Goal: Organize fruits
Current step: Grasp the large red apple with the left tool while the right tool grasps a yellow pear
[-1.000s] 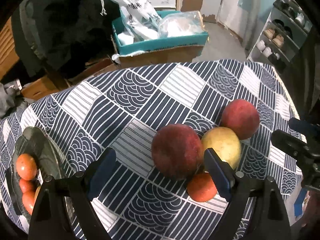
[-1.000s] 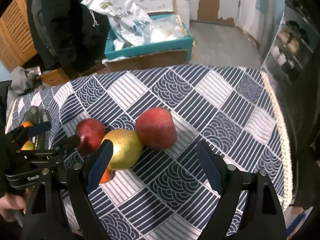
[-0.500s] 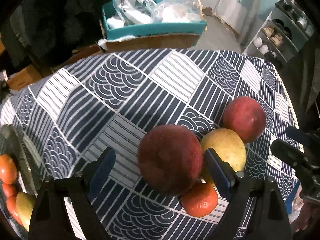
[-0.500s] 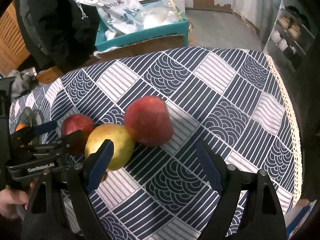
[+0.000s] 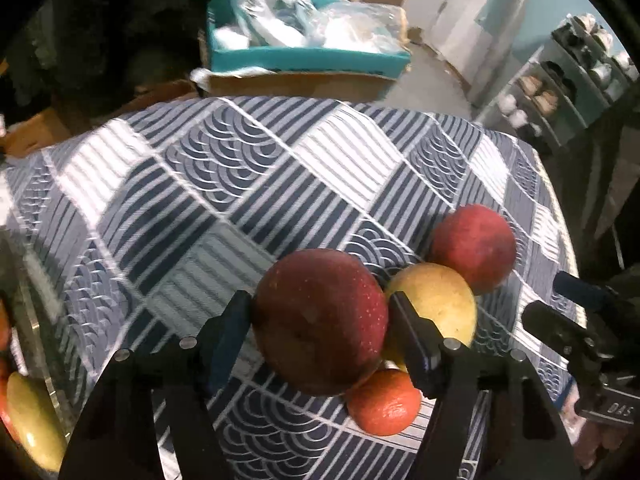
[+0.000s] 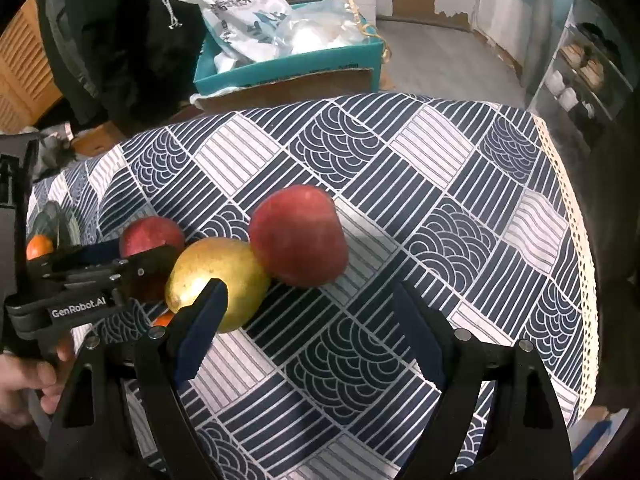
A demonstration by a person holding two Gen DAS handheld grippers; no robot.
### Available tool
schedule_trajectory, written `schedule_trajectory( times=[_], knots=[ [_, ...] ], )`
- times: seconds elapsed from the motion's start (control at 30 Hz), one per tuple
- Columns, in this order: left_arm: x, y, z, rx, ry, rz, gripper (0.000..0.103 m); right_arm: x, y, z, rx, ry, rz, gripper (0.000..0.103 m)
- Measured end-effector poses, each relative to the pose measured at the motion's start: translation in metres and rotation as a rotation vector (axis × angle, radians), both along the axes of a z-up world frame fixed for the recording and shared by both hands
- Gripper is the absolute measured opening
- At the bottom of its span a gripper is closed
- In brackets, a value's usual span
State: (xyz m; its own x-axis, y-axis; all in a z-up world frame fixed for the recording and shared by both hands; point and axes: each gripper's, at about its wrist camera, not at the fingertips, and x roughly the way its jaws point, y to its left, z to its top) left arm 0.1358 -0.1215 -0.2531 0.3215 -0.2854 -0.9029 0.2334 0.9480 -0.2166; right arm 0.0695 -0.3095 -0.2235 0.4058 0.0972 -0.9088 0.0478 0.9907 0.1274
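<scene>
A dark red apple [image 5: 320,320] sits on the patterned tablecloth [image 5: 240,184], touching a yellow pear-like fruit [image 5: 436,300] and a small orange [image 5: 384,404]. My left gripper [image 5: 319,300] is closing, and its blue pads meet the apple on both sides. A second red apple [image 5: 474,248] lies just beyond the yellow fruit. The right wrist view shows the same row: held apple [image 6: 152,236], yellow fruit [image 6: 216,276], second apple [image 6: 298,236]. My right gripper [image 6: 308,292] hovers open over the cloth in front of the second apple, holding nothing.
A glass plate [image 5: 24,320] with oranges and a yellow fruit [image 5: 32,420] lies at the table's left end. A teal box [image 6: 288,64] of plastic bags stands behind the table. The lace-trimmed table edge [image 6: 576,240] runs along the right. A hand [image 6: 24,384] holds the left gripper.
My left gripper has come down around the dark red apple and its jaws have narrowed from wide apart to touching it. The right gripper has stayed open and nearly in place.
</scene>
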Motion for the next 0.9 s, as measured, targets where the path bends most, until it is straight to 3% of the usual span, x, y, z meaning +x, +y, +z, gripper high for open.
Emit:
schedule_trajectory(
  times=[0.13, 0.37, 0.9],
  knots=[
    [-0.003, 0.015, 0.014, -0.008, -0.021, 0.038, 0.071, 0.002, 0.01, 0.0, 0.027, 0.002, 0.025, 0.085],
    [-0.012, 0.039, 0.028, 0.06, -0.053, 0.088, 0.071, 0.007, 0.037, -0.006, 0.061, 0.016, 0.072, 0.085],
    [-0.031, 0.081, 0.024, 0.097, -0.042, 0.152, 0.071, 0.031, 0.068, -0.052, 0.054, 0.125, 0.035, 0.084]
  ],
)
